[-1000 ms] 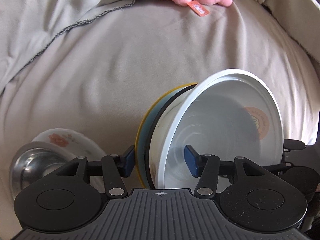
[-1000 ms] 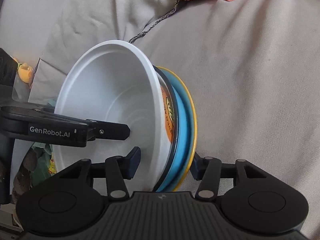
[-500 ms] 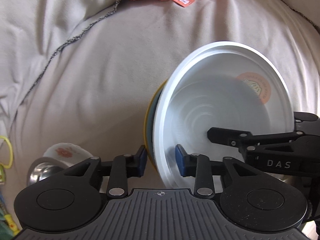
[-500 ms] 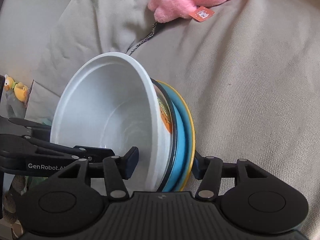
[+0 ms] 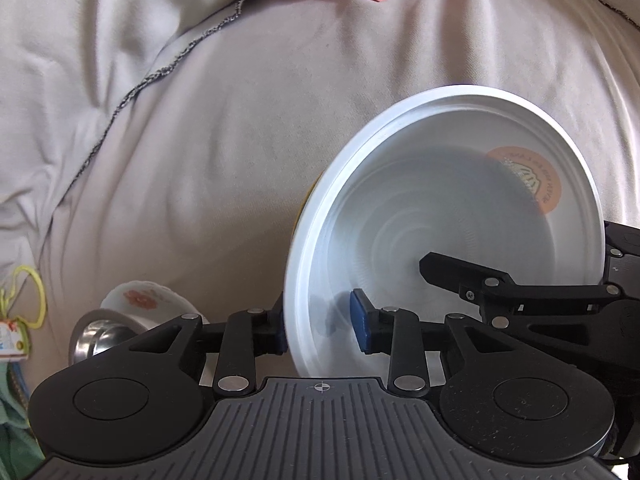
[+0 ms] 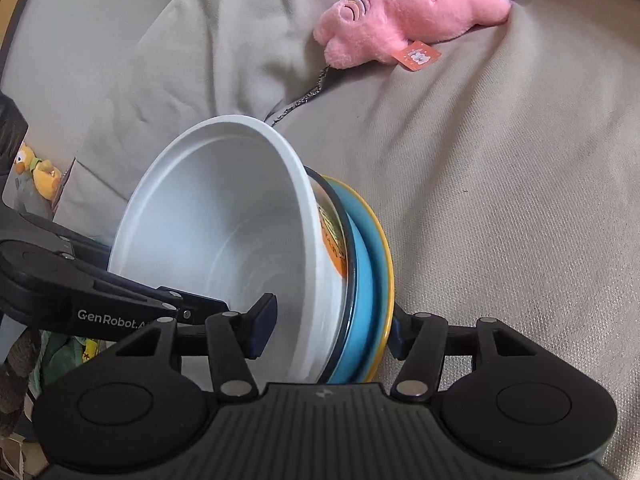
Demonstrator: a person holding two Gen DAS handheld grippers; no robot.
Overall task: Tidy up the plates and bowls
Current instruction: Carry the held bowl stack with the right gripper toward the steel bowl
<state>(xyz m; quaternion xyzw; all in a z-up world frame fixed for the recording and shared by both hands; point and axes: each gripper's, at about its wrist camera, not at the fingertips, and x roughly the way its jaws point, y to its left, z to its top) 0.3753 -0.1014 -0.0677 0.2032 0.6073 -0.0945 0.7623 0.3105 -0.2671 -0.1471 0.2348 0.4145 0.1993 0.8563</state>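
Left wrist view: left gripper (image 5: 320,330) – jaws clamped on the white bowl (image 5: 448,224) rim at 6 o'clock; floral bowl (image 5: 146,302) at 8 o'clock on the bed.
Right wrist view: right gripper (image 6: 332,332) – jaws clamped across bowl and blue plate (image 6: 366,280).
Handling: stiff, slippery, likely breakable; hold rims.

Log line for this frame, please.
left gripper: shut on stack rim | right gripper: shut on stack | stack: white bowl, blue plate, tilted over couch
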